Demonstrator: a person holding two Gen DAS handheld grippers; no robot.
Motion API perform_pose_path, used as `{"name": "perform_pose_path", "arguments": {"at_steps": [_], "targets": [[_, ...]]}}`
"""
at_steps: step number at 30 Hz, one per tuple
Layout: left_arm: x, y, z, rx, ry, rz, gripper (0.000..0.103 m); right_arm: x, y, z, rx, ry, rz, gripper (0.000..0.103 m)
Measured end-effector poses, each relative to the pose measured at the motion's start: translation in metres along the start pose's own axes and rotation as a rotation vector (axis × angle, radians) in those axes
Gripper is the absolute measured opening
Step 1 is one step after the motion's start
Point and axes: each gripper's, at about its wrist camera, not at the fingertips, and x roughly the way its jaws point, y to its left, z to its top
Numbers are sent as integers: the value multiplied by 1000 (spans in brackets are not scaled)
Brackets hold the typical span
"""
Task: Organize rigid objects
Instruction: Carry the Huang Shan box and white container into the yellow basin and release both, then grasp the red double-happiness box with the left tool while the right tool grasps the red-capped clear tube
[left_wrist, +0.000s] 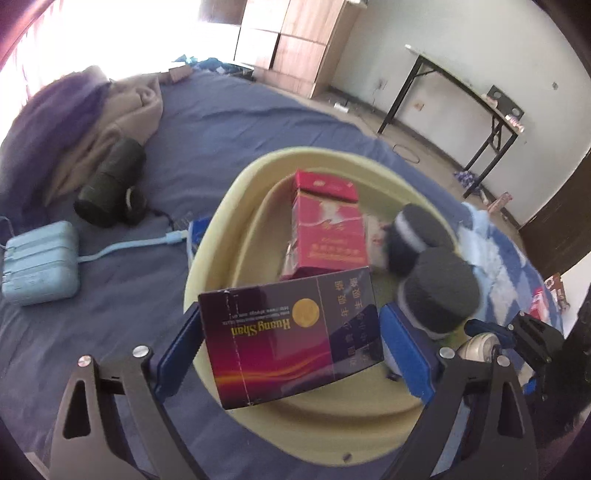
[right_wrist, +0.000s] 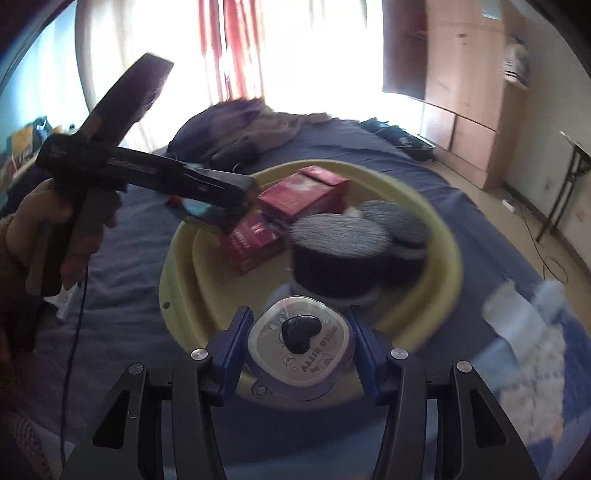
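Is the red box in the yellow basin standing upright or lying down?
Upright: the red box stands on its short end inside the yellow basin, lid edge on top, leaning slightly.

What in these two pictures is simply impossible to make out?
- Left wrist view: the dark Huang Shan box hides the yellow basin floor behind it.
- Right wrist view: the dark round tubs are motion-blurred, so no label is readable.
- Right wrist view: the body under the Hello Kitty lid is hidden by the lid.
- Left wrist view: the window is washed out.
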Motion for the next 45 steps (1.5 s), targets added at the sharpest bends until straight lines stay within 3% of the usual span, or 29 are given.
{"name": "perform_pose_path", "arguments": {"at_steps": [6,10,14,18,21,24,26,30,33,36,39,42,45], "targets": [[13,-11,13,22,-5,-9,93,36,1,8,-48,-1,-50,51],[18,-11,13,25,-11,4,94,52,-4,7,-46,-51,-48,51],[19,-6,6,-16,-34,-13,102,56,2,2,-56,-52,-52,52],[-1,-2,7,-83,-56,-63,103,40,2,1,-45,-82,-57,85],[-28,-17,9,-75,-109,-87,103,2,-5,1,-33,-147,-92,97],[-54,-61,10,4,-158,-152,103,-55,-23,-5,0,-225,-166,103],[-57,-96,8,81,-139,-194,103,-104,-43,-22,50,-287,-244,103],[-28,-196,-4,240,-8,-321,103,-206,-98,-91,218,-291,-475,103],[7,-269,-20,349,108,-386,103,-268,-138,-169,360,-243,-659,103],[41,-354,-43,527,178,-407,103,-292,-171,-242,526,-110,-793,103],[60,-423,-61,683,159,-423,103,-294,-185,-283,576,-60,-800,102],[72,-473,-74,799,134,-437,103,-297,-193,-302,543,-63,-914,103],[76,-504,-83,874,104,-447,103,-307,-213,-320,708,-97,-918,103]]}}
